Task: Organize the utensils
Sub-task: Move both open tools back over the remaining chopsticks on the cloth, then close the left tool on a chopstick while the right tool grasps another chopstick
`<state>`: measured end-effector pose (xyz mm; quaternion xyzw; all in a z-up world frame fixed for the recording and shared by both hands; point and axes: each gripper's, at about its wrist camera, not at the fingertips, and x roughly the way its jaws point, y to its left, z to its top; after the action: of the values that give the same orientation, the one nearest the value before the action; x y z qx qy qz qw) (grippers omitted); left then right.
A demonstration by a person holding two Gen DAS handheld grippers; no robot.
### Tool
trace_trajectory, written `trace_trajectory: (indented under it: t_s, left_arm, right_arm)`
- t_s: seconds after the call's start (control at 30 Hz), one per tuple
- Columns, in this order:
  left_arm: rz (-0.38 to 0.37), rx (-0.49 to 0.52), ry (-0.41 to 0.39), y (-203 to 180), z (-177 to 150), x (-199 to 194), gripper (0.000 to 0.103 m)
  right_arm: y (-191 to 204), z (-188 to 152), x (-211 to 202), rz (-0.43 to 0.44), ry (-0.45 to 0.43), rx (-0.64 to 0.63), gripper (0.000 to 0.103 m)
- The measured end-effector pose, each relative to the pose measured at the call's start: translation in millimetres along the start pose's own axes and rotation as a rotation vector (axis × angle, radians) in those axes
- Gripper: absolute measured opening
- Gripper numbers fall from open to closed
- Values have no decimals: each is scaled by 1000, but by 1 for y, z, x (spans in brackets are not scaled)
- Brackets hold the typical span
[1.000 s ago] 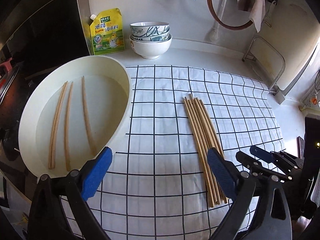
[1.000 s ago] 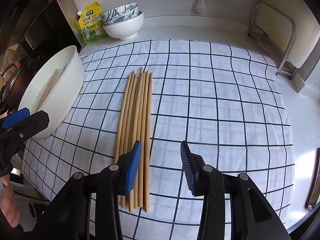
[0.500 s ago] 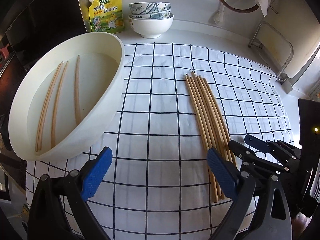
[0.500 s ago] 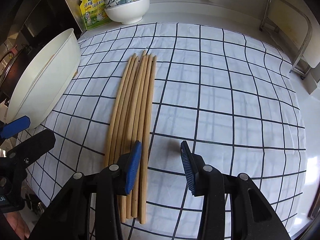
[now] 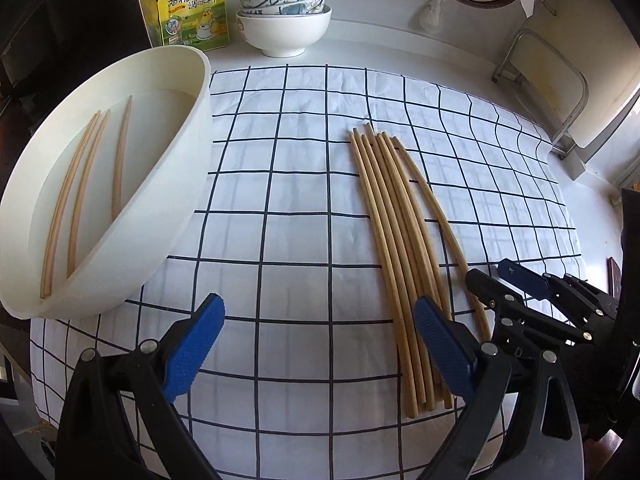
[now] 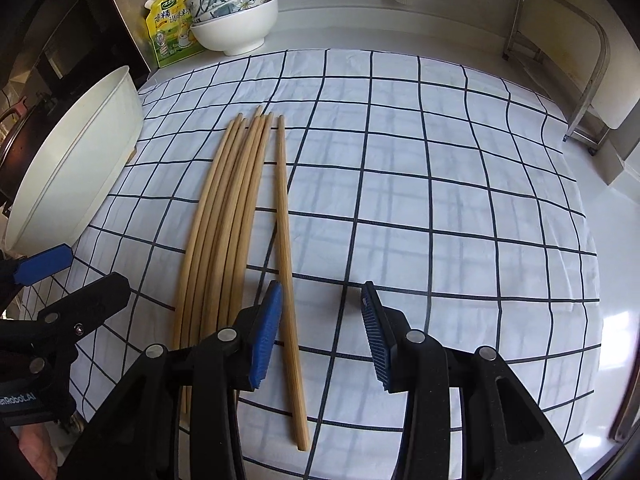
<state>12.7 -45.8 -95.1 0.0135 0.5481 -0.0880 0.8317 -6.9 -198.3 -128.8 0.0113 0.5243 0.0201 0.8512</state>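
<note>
Over the checked cloth [image 6: 400,184] on the surface, we saw both claws angled steeply down: right claw [image 6: 320,332] part-open, one loose chopstick [image 6: 286,264] just inside its left pad; left claw [image 5: 316,344] wide, empty, beside the chopstick bundle [image 5: 394,240].

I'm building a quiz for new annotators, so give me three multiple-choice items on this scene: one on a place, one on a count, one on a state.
1. Where does the separated chopstick lie relative to the bundle?
A. In the basin
B. On the cloth, beside the bundle on the side away from the basin
C. In the stacked bowls

2. How many chopsticks lie in the white basin?
A. One
B. Three
C. Six

3. What state is the right tool in?
A. Open, holding nothing
B. Shut on a chopstick
C. Holding a bowl

Answers: 1 B, since it rests on the checked cloth apart from the rest; 2 B, since three sticks show inside the basin; 3 A, since a gap stands between its blue pads and they grip nothing.
</note>
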Motion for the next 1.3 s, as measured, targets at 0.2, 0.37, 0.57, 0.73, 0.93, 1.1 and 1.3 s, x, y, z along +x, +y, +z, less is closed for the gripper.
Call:
trace_trajectory:
  t_s: [0.2, 0.37, 0.57, 0.73, 0.93, 1.1, 1.3]
  left_arm:
    - [8, 0, 17, -6, 3, 17, 94]
    - [29, -5, 37, -8, 4, 29, 94]
    - [61, -11, 47, -7, 3, 39, 94]
    - [77, -6, 39, -12, 6, 41, 93]
    - [107, -8, 46, -7, 6, 40, 91]
    - [134, -1, 51, -5, 3, 35, 89]
    - [127, -21, 56, -6, 7, 38, 88]
  right_arm:
    - [-16, -1, -2, -17, -6, 28, 39]
    - [-18, -4, -6, 3, -16, 26, 39]
    - [-15, -3, -6, 11, -24, 25, 40]
    - [-15, -3, -7, 13, -28, 23, 40]
    - [-14, -2, -6, 14, -28, 16, 40]
    - [-15, 0, -5, 17, -29, 10, 40]
    - [-16, 4, -1, 18, -32, -1, 40]
